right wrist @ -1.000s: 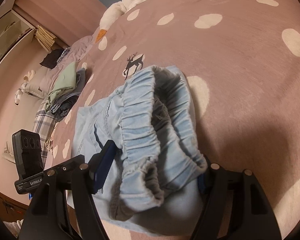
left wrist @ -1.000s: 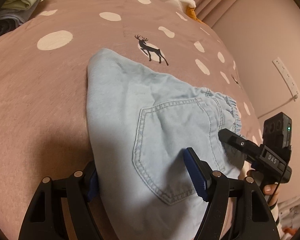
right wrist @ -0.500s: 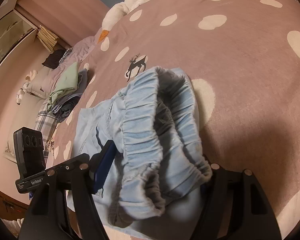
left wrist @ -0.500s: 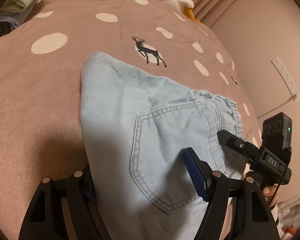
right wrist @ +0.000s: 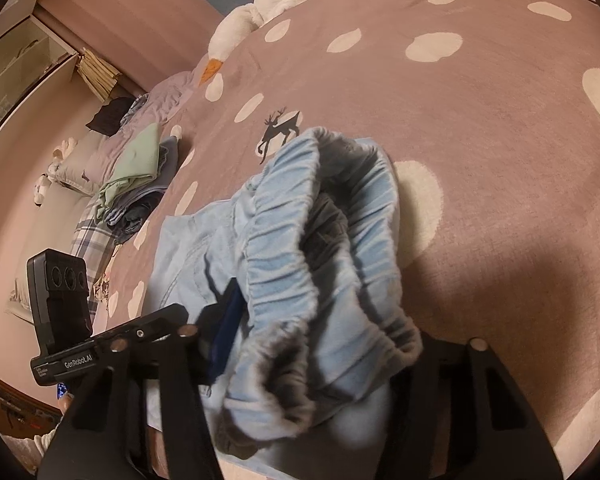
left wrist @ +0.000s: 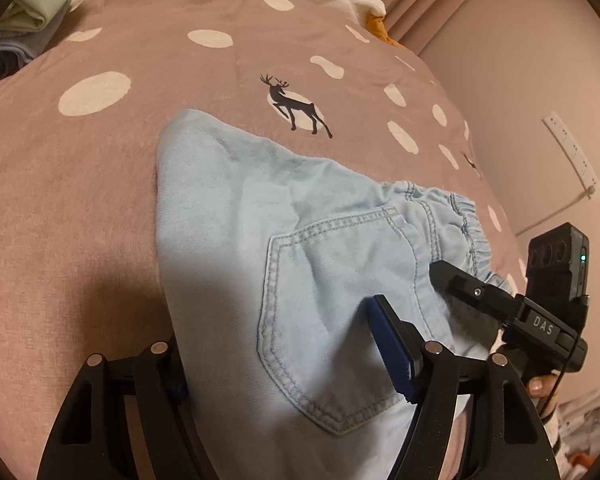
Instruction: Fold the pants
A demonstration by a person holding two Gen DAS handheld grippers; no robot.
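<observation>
Light blue denim pants (left wrist: 260,240) lie folded on a pink bedspread, back pocket (left wrist: 339,320) up. My left gripper (left wrist: 288,360) straddles the near end of the pants; its jaws stand wide apart with the cloth between them. In the right wrist view the elastic waistband (right wrist: 319,260) bunches up between the wide jaws of my right gripper (right wrist: 319,344). The right gripper also shows in the left wrist view (left wrist: 479,292) at the waistband. I cannot tell if either pair of jaws is pinching the cloth.
The pink bedspread (left wrist: 100,160) has white dots and a deer print (left wrist: 296,106). A pile of folded clothes (right wrist: 140,176) lies at the far left of the bed. A white goose plush (right wrist: 240,28) lies at the head. A wall with a socket strip (left wrist: 571,152) is right.
The left wrist view shifted slightly; the pants moved a little toward the left gripper. In the right wrist view the waistband has risen and bunched closer to the camera.
</observation>
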